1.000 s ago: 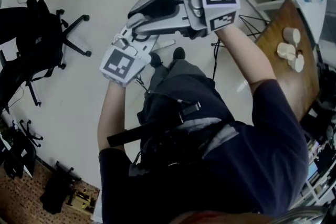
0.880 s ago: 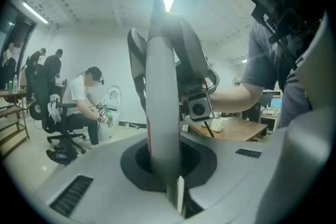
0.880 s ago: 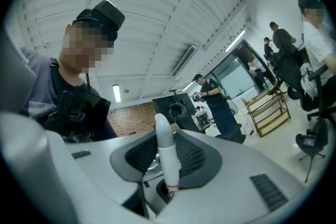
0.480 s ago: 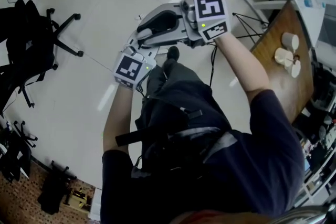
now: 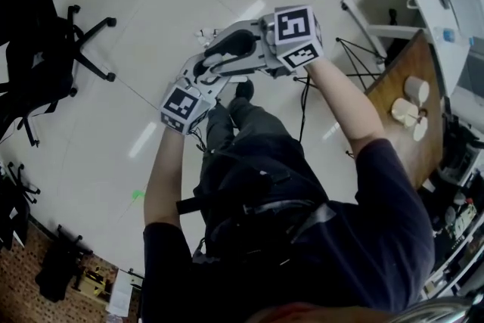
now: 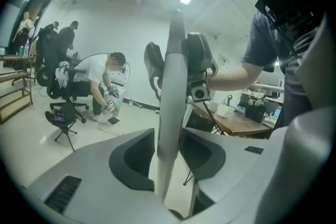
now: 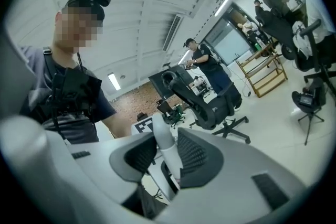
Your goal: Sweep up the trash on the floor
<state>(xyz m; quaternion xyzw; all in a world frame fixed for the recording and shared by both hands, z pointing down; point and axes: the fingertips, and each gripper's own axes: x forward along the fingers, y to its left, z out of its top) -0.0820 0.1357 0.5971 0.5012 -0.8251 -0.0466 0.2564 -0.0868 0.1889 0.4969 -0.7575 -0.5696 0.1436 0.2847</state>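
**As both my grippers sink toward the floor, my left hold comes loose**

Compared with a moment back, both grippers look smaller in the head view and sit nearer the pale floor [image 5: 151,26], so I have carried the handle down.

My left gripper [image 6: 169,157] is opening its jaws. The white broom handle [image 6: 173,71] stands upright between the pads, which seem to have stopped pressing on it. My right gripper [image 7: 167,155] pinches the same handle between its ribbed pads.

A small cluster of white scraps [image 5: 203,34], which I take for the trash, lies at the upper centre of the head view, just beyond the grippers. A green speck [image 5: 137,194] lies well apart, at the lower left. No view shows the broom's head.

I judge that I am bringing the broom to sweeping height and resetting my left hold. The scraps lie untouched, so sweeping has yet to begin. With only my right gripper clamped, the handle could swing.
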